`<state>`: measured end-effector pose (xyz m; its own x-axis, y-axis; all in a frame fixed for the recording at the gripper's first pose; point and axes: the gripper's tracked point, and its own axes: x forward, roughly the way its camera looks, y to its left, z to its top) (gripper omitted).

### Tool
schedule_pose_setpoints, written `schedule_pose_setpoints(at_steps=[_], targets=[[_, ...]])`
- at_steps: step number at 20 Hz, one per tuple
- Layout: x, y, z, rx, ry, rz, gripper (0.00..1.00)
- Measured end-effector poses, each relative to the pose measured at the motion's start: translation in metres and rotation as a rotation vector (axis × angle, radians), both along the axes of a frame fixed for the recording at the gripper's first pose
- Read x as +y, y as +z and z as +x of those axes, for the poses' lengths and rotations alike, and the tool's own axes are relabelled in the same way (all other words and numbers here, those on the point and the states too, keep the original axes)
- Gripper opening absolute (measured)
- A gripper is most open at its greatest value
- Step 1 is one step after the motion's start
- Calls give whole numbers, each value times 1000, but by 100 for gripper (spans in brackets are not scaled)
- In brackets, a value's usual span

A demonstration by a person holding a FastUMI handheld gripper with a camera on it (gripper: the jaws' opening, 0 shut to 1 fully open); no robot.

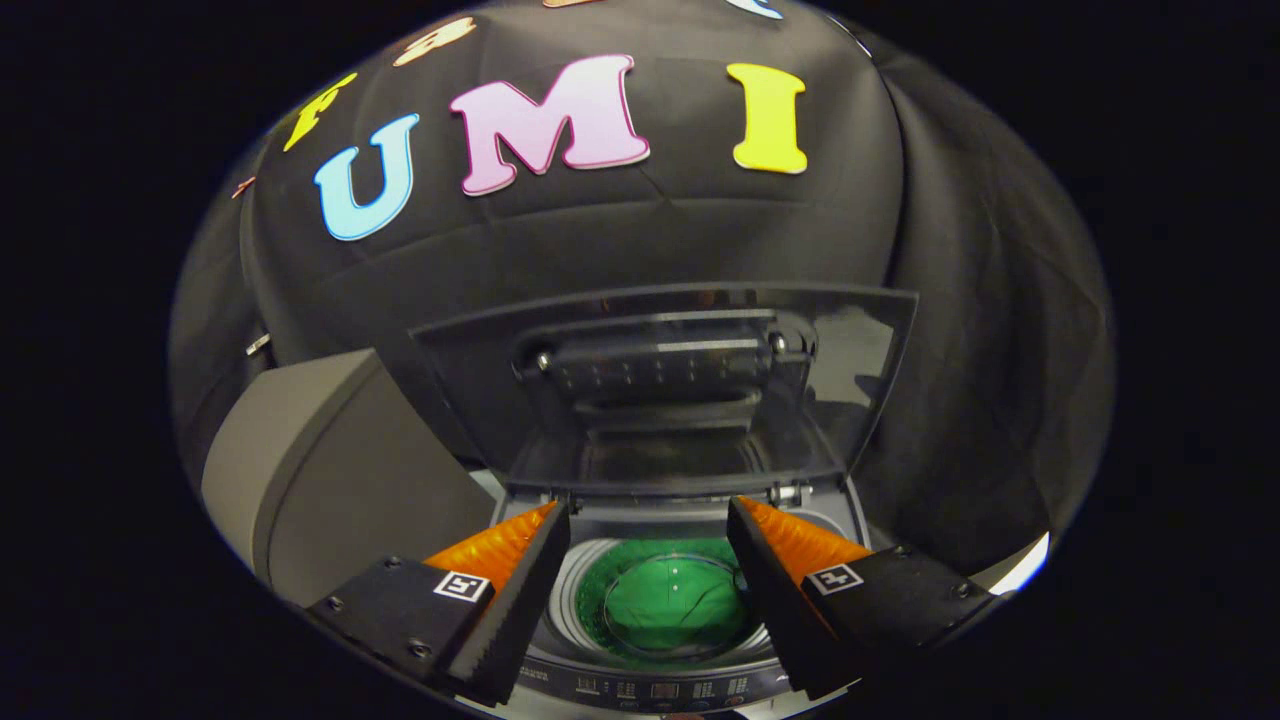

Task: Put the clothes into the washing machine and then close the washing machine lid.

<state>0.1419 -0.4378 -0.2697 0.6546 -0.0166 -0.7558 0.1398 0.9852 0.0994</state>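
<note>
1. One washing machine (660, 690) stands below the gripper (648, 560), a top-loader with its drum (585, 590) open to view.
2. One lid (860, 380), clear and dark-tinted, stands raised at the back of the machine, hinged along the rear edge of the opening and leaning toward the black cloth wall (620, 240).
3. One piece of green clothing (665, 605) lies in the bottom of the drum, crumpled and roughly centred.
4. Two fingers (500, 600) of the gripper reach forward over the front of the machine; the jaws are spread wide with nothing between them.
5. Seen from above, the green clothing lies in the gap between the two fingers but well below them, down inside the drum, touching neither.
6. One strip of buttons (650, 692) runs along the front edge of the machine, just under the fingers; its markings are too small to make out.
7. One grey box-like object (330, 470) stands just beside the machine on the left, its top corner rising to about the height of the lid's hinge.
8. One container holds something: the drum, and the green clothing is all I can make out in it.
</note>
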Motion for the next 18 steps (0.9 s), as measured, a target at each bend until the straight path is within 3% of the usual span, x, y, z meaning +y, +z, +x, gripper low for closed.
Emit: schedule_pose_setpoints(at_steps=[10,16,18], targets=[[7,66,94,-197,40,-12,98],[-16,67,149,-233,6,-58,98],[-22,42,156,-166,-6,-54,98]])
